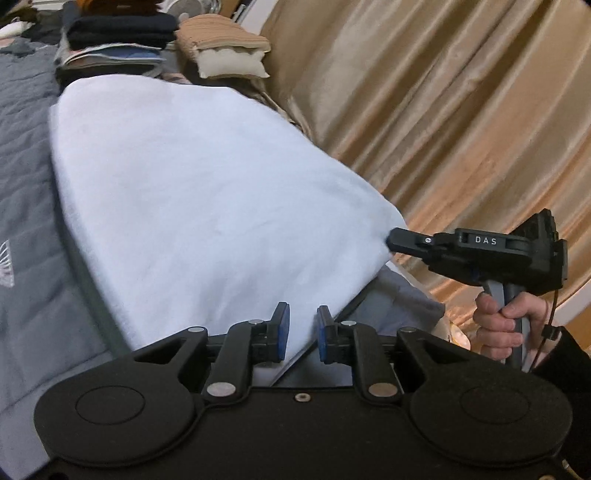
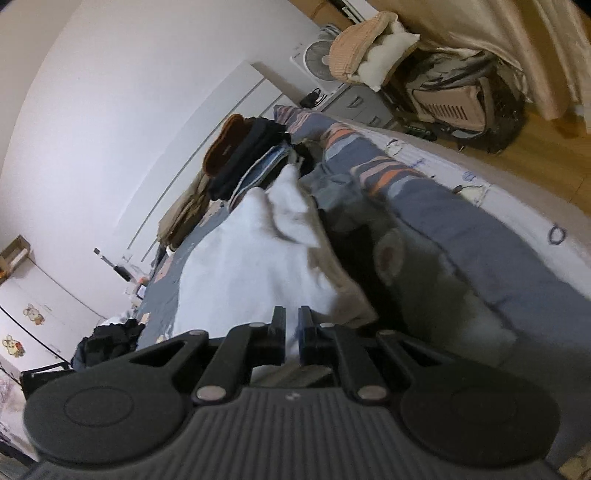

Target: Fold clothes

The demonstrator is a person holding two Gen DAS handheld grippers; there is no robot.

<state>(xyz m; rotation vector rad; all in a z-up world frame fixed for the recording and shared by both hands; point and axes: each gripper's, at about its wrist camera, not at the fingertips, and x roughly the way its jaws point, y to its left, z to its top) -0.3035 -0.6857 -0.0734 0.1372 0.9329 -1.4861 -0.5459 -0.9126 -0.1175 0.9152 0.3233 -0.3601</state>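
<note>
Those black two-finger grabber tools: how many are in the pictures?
2. The left gripper sits over the near edge of the white cloth; the right gripper pinches that cloth's corner beside the golden satin curtain.

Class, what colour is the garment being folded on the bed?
White garment, clearest in the left wrist view.

White garment (image 1: 192, 192), grey quilted bedcover (image 1: 26, 206), golden satin curtain (image 1: 443, 110), black folded clothes (image 1: 122, 29), blue-padded black claw (image 1: 303, 332), grey-and-orange striped duvet (image 2: 376, 166).
</note>
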